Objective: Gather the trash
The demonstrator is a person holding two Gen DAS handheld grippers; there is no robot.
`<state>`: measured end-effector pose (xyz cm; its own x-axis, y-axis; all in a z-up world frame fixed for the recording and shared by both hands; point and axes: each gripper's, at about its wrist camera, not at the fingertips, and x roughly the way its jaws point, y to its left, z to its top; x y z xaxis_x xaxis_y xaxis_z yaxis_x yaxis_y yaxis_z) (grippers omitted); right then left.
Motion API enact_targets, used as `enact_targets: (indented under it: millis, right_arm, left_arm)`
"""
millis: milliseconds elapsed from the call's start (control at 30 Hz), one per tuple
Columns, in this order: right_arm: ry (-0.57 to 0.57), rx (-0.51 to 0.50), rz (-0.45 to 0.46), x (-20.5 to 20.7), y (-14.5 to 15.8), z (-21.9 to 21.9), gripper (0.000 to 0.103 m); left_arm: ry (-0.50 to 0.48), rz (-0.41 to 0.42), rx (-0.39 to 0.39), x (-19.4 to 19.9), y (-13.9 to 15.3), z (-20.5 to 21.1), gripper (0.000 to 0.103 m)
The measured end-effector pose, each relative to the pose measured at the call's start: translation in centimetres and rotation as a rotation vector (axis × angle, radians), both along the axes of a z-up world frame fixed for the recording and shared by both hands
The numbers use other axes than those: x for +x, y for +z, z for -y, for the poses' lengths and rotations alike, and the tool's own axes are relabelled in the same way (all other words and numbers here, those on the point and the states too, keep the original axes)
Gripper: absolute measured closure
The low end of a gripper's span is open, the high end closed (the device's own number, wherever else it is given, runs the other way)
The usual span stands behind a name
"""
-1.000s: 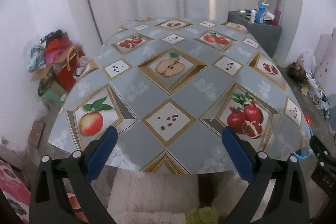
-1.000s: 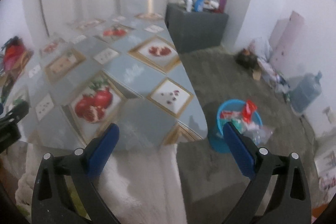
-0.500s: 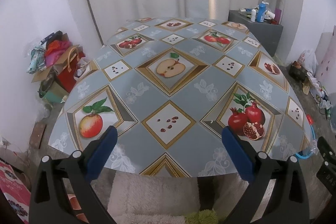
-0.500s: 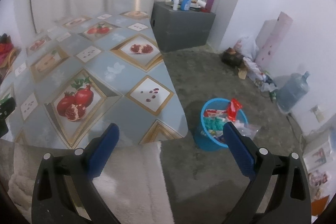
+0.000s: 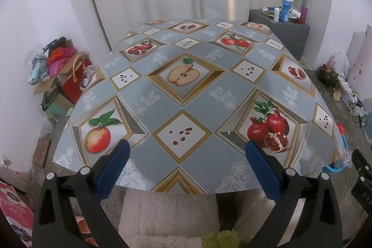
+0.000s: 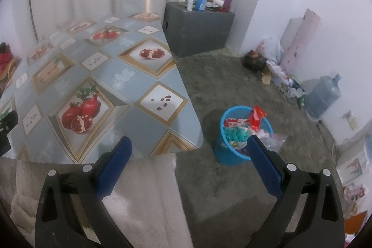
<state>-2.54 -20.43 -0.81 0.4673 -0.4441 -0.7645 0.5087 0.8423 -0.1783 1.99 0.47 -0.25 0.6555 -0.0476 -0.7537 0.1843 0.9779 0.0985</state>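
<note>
Both claws, left (image 5: 186, 152) and right (image 6: 188, 150), released and empty, worktop (image 5: 200, 94) bare; overfull blue bin (image 6: 241, 138) at 3 o'clock could shed its red wrapper (image 6: 257, 116) if bumped.

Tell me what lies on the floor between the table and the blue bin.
Only bare grey carpet lies between the table and the blue bin, as the right wrist view shows.
</note>
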Motion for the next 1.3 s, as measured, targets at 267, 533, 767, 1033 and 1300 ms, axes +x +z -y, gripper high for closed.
enact_targets:
  millis: [267,533,767,1033,1300]
  right_arm:
    - [-0.017,0.012,0.006,-0.3,0.0,0.1,0.008]
    - [-0.018,0.013,0.007,-0.3,0.0,0.2,0.008]
    - [-0.017,0.012,0.007,-0.4,0.1,0.3,0.008]
    - [-0.017,0.015,0.007,-0.5,0.1,0.4,0.008]
    - [-0.02,0.015,0.008,-0.5,0.2,0.4,0.008]
  left_arm:
    - [-0.012,-0.003,0.0,-0.3,0.2,0.2,0.006]
    - [-0.04,-0.018,-0.002,-0.7,0.1,0.8,0.006]
    - [-0.073,-0.02,-0.007,-1.0,0.2,1.3,0.006]
    - [-0.097,-0.03,-0.016,-1.1,0.1,1.6,0.006]
    - [-0.124,-0.035,-0.018,-1.2,0.2,2.1,0.006]
